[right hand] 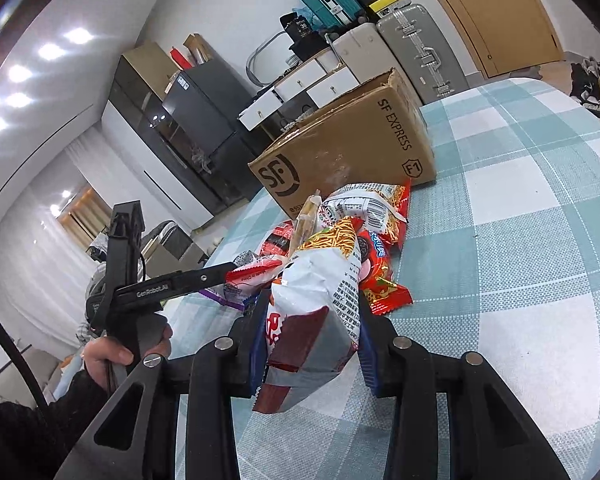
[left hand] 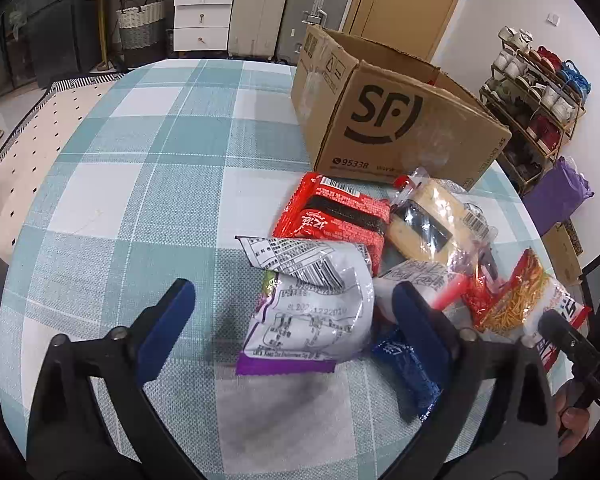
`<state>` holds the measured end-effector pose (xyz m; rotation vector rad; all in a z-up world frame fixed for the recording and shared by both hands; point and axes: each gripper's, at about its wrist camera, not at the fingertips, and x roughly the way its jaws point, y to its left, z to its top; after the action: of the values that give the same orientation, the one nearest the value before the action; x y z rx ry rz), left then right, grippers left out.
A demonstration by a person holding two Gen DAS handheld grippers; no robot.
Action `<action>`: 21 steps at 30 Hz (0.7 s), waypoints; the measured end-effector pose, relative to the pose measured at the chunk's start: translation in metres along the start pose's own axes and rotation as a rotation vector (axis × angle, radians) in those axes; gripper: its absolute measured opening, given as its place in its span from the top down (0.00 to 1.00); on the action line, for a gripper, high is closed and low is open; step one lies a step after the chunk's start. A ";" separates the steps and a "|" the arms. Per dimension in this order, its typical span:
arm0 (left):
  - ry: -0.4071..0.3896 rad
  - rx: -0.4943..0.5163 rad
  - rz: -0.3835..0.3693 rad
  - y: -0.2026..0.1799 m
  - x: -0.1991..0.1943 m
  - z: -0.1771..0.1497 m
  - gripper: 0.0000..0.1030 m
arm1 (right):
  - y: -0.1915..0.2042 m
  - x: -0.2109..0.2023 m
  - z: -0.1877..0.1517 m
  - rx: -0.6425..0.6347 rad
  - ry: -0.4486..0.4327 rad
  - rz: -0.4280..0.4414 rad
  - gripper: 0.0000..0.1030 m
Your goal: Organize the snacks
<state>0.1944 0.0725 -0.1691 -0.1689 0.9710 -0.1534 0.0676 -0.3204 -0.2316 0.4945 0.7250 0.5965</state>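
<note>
Two tools work the snack pile beside the cardboard box [left hand: 400, 120] on the counter [left hand: 160, 160]: the left tool [left hand: 292, 312] brackets the purple-edged packet [left hand: 312, 312] with jaws spread, while the right tool [right hand: 312, 344] pinches the white-and-red bag [right hand: 312, 320], which should be lifted squarely toward the box.

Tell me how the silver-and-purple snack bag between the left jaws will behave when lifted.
The silver-and-purple bag looks puffy, so probably light. Its crumpled top suggests floppy film that would sag. The glossy foil may slip in the left gripper.
</note>
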 end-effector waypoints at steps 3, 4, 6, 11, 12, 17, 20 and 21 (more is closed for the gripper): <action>0.024 -0.015 -0.018 0.003 0.005 0.001 0.20 | -0.001 0.001 0.001 0.007 -0.001 0.001 0.63; 0.029 -0.022 -0.028 0.004 0.006 0.000 0.22 | -0.002 0.002 0.001 0.011 0.001 0.001 0.63; 0.033 -0.029 -0.040 0.006 0.007 -0.001 0.26 | -0.003 0.001 0.001 0.018 0.000 -0.005 0.63; 0.028 -0.018 -0.067 0.006 0.005 -0.002 0.45 | -0.003 0.002 0.001 0.032 0.005 -0.010 0.63; 0.028 -0.011 -0.072 0.005 0.004 -0.002 0.49 | -0.003 0.001 0.000 0.031 0.003 -0.009 0.63; 0.017 -0.013 -0.081 0.003 -0.001 -0.004 0.53 | -0.005 0.002 0.001 0.034 -0.002 -0.007 0.63; 0.008 -0.012 -0.056 0.004 -0.007 -0.007 0.54 | -0.005 0.001 0.001 0.036 -0.005 -0.003 0.63; 0.008 -0.017 -0.045 0.006 -0.010 -0.008 0.55 | -0.006 0.001 0.001 0.036 -0.005 -0.001 0.63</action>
<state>0.1826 0.0793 -0.1671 -0.2064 0.9765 -0.1875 0.0709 -0.3240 -0.2351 0.5289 0.7320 0.5818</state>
